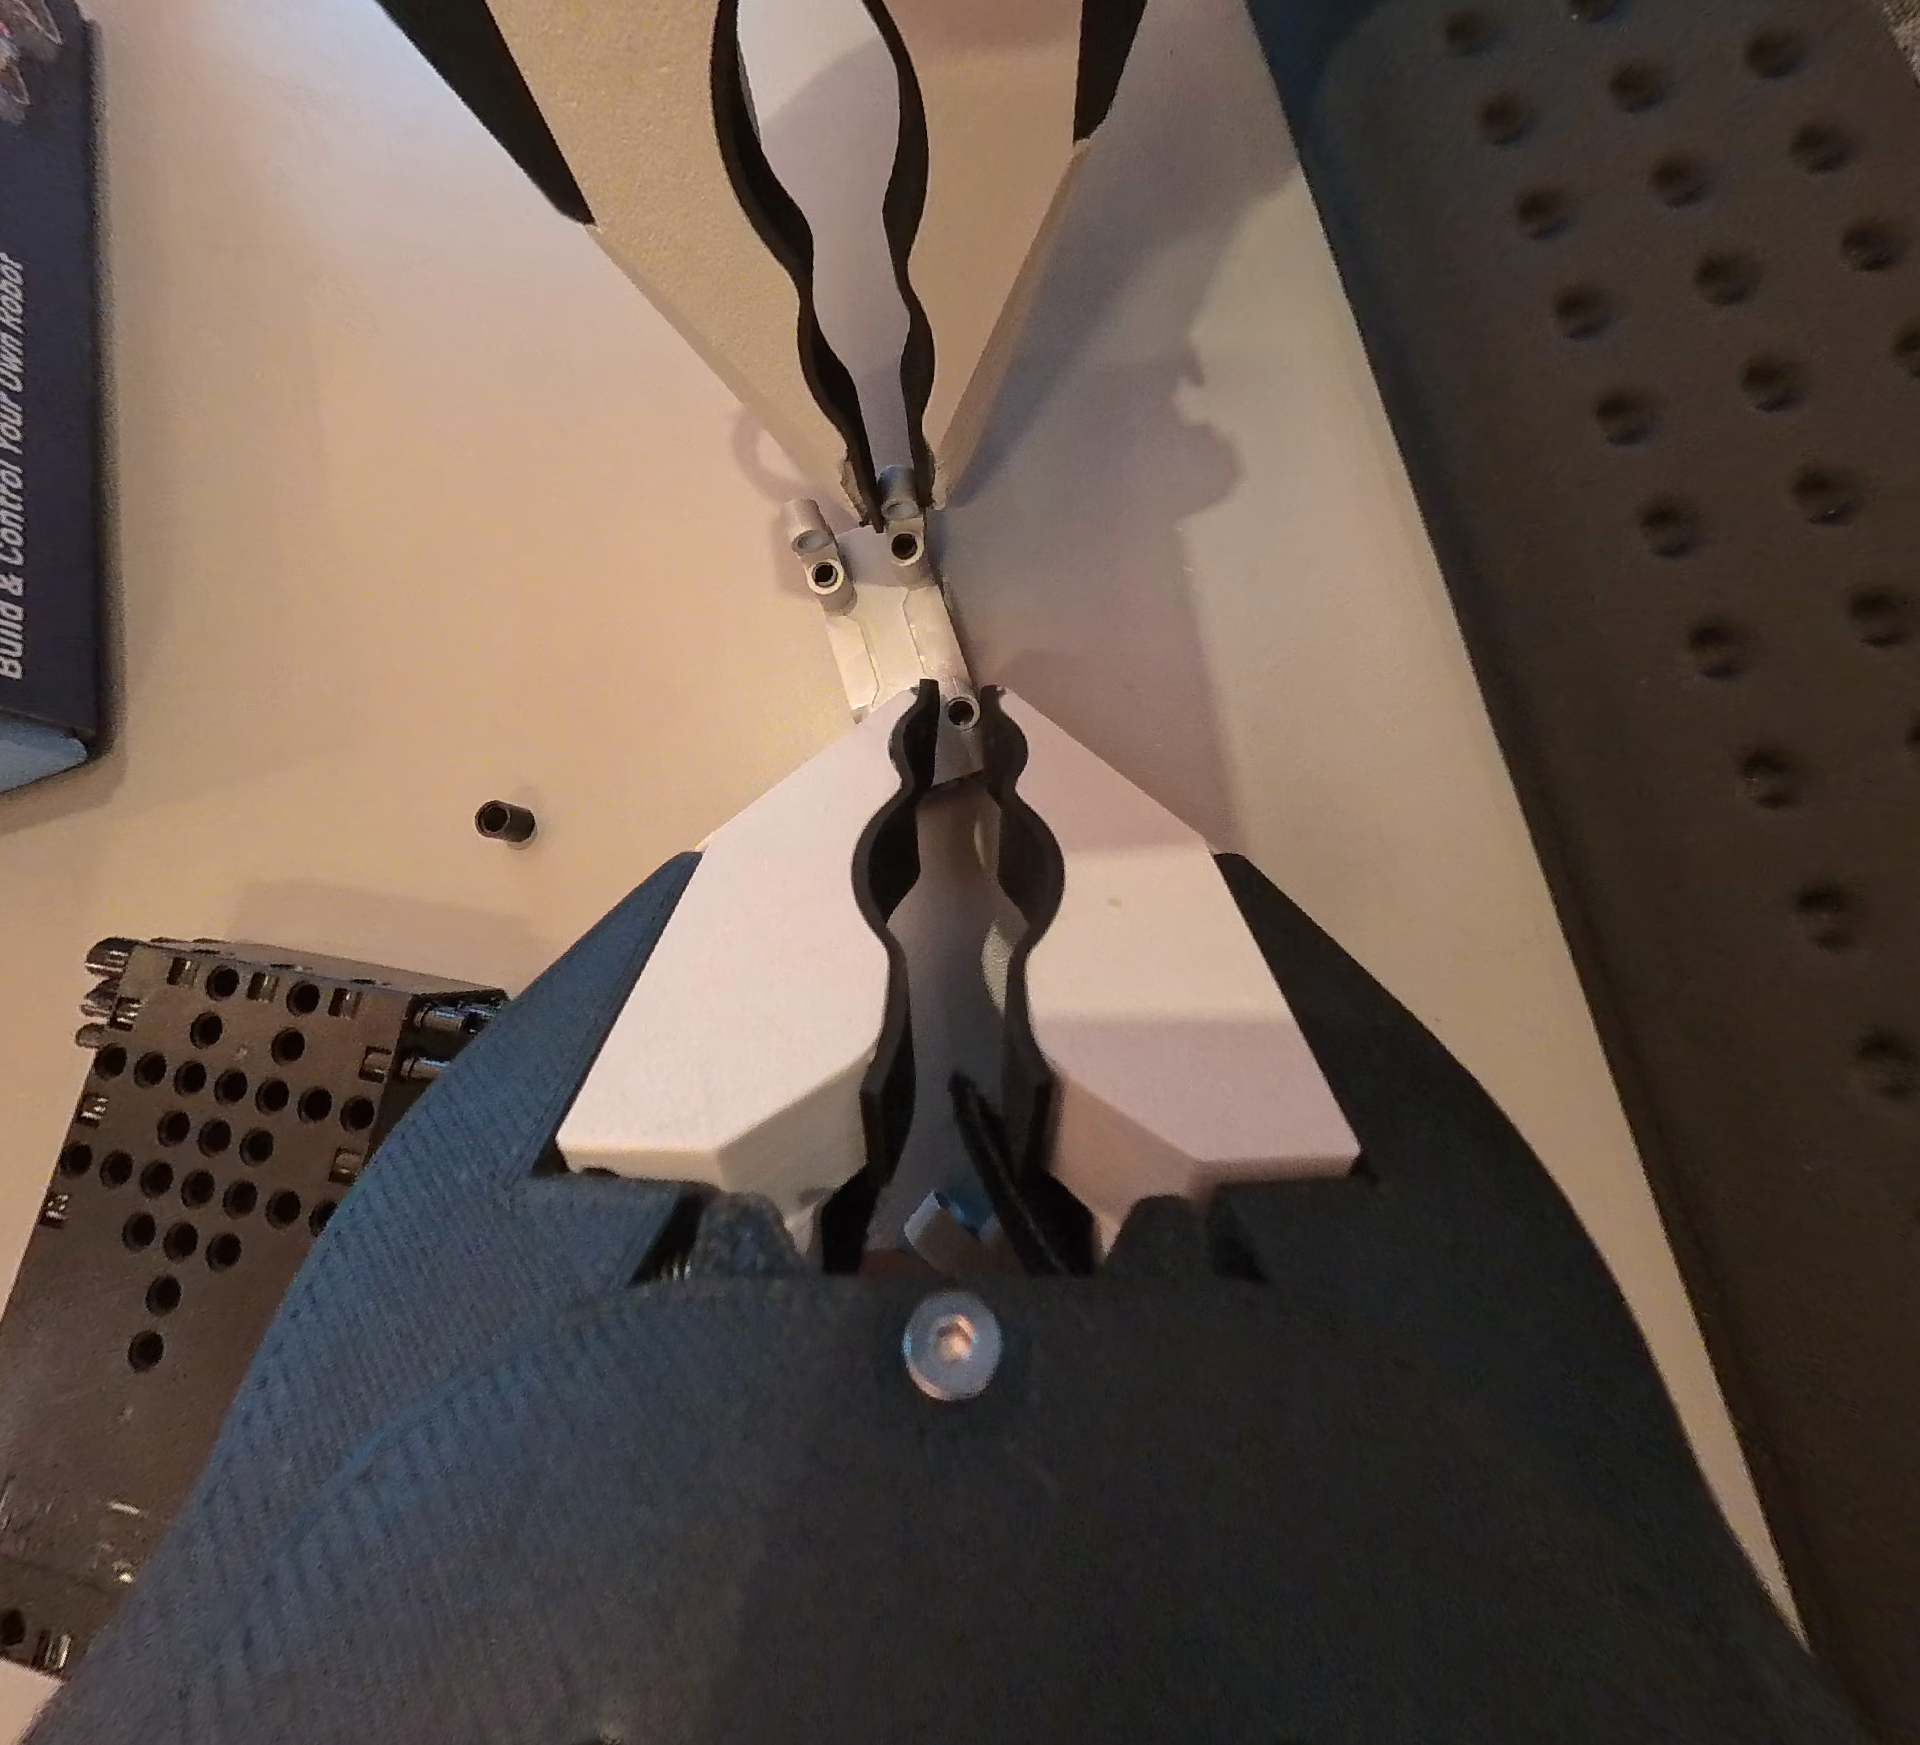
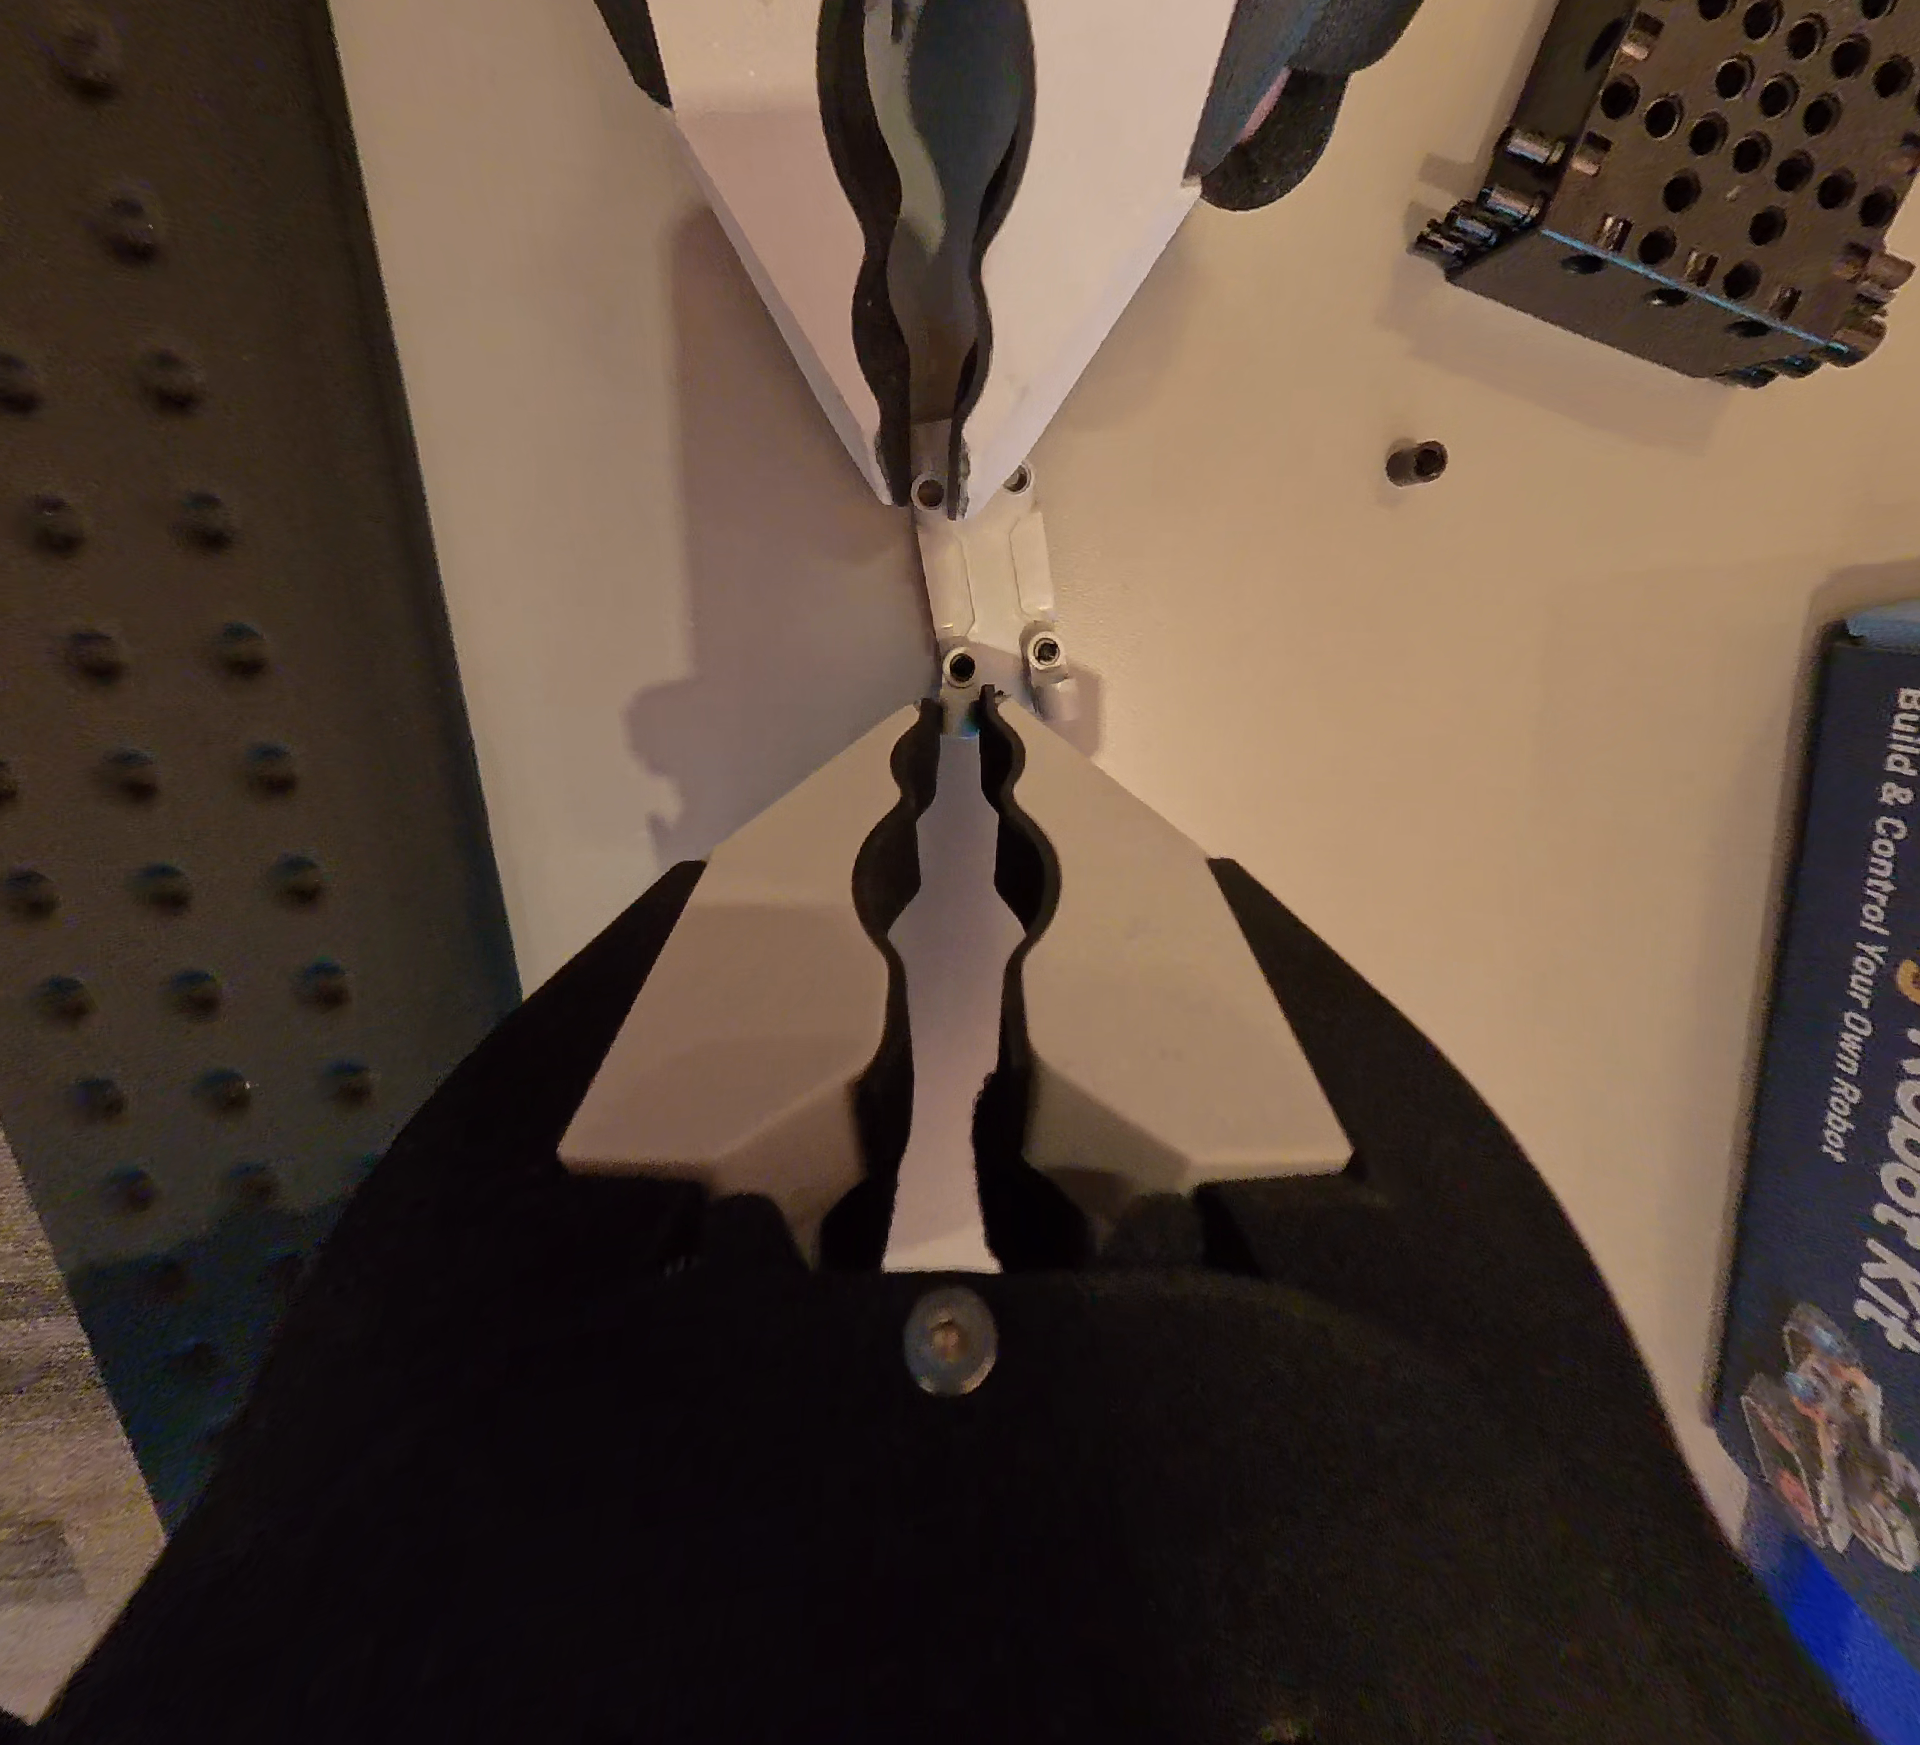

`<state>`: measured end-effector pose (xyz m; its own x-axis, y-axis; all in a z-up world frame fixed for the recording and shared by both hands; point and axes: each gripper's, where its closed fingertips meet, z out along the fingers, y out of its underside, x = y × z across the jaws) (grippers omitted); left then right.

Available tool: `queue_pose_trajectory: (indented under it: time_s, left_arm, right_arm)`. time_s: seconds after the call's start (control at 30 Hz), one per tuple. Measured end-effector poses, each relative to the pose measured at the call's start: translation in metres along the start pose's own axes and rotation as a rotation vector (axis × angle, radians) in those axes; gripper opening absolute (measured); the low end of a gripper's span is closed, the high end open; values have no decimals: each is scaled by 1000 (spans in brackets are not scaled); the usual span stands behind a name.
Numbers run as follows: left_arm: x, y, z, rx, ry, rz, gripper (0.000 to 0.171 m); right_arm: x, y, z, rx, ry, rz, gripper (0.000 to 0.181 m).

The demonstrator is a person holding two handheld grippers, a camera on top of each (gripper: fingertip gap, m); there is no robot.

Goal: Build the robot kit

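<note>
Both claws pinch opposite ends of one grey connector piece (image 1: pixel 883 615): left claw (image 1: pixel 961 719), right claw (image 2: pixel 961 708).

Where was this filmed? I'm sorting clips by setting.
Probably a hobby construction-kit workbench: a white tabletop with a black perforated building block, a blue kit box and a small grey holed connector piece.

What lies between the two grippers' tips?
A small grey holed part spans the gap, pinched at one end by the left gripper and at the other by the right gripper, in both views.
</note>
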<state>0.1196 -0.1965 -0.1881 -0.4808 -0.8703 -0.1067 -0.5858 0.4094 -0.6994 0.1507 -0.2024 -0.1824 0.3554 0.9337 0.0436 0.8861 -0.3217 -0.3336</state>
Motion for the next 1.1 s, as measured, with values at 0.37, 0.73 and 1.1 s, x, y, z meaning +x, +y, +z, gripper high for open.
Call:
queue_pose_trajectory:
  time_s: [0.37,0.73,1.1]
  left_arm:
    - [0,2,-2,8,12,19,7]
    - [1,3,-3,12,27,9,7]
    - [-20,-5,-26,22,-91,11,17]
  right_arm:
    - [17,-9,3,163,46,99,47]
    - [9,-4,15,183,-1,164,24]
    - [11,17,7,168,160,458,24]
